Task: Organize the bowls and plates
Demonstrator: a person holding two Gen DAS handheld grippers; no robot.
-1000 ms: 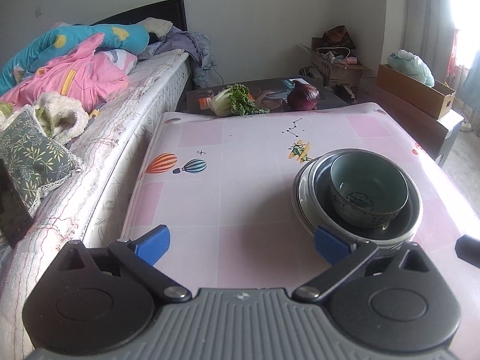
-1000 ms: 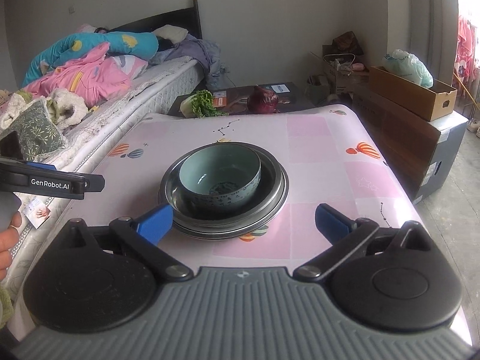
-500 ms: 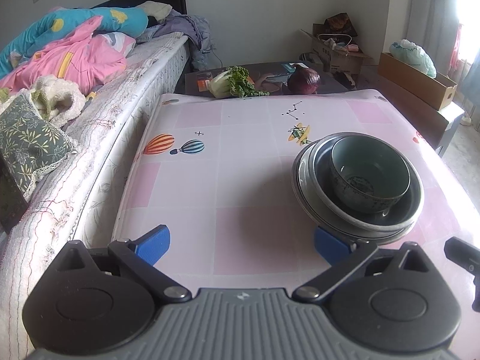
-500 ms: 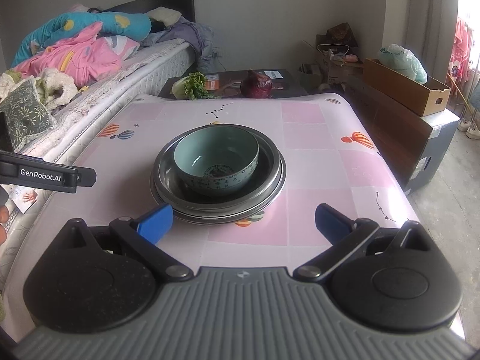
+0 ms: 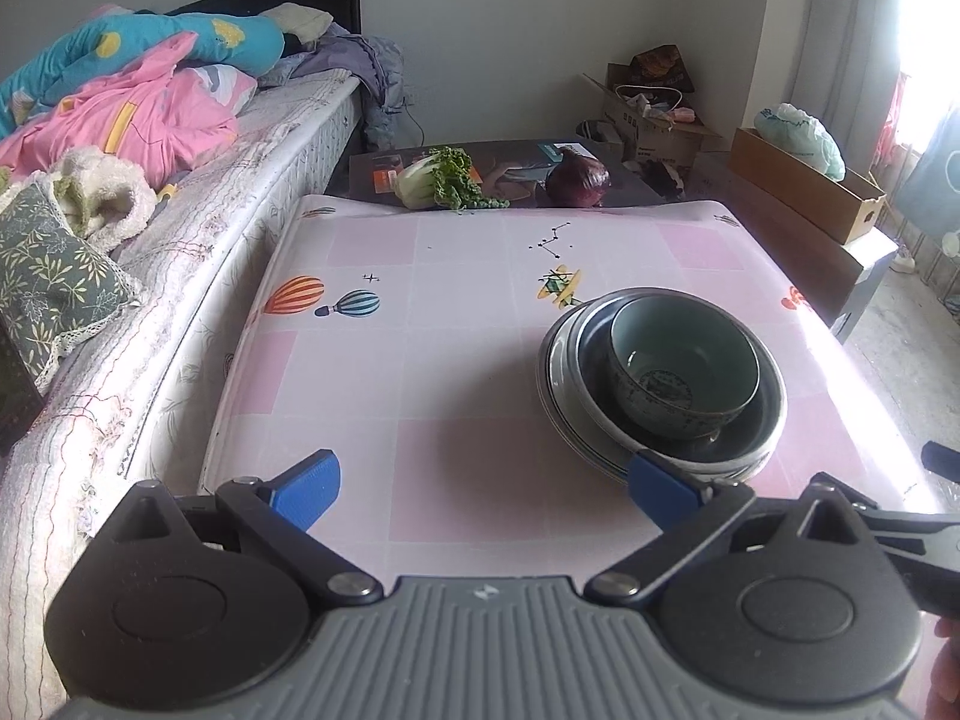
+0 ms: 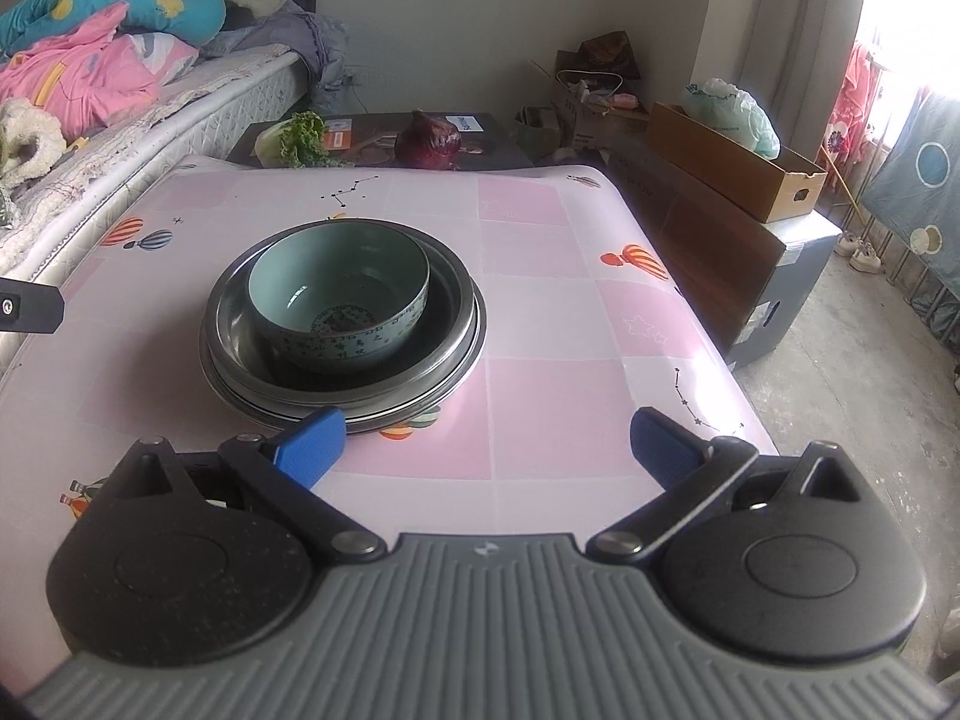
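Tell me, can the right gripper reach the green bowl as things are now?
Probably yes. The right gripper is open and empty, and the green bowl sits uncovered on the stacked metal plates just ahead; nothing stands between.

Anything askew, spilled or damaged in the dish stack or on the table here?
Nothing spilled or broken. The green bowl sits off-centre in the metal basin, toward its left side. Oddly for a dish task, a leafy cabbage and a red onion lie on the dark surface beyond the table.

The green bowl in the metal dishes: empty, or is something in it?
Empty. The green bowl sits upright in the stacked metal dishes, and both wrist views show its bare inside down to the printed pattern at the bottom.
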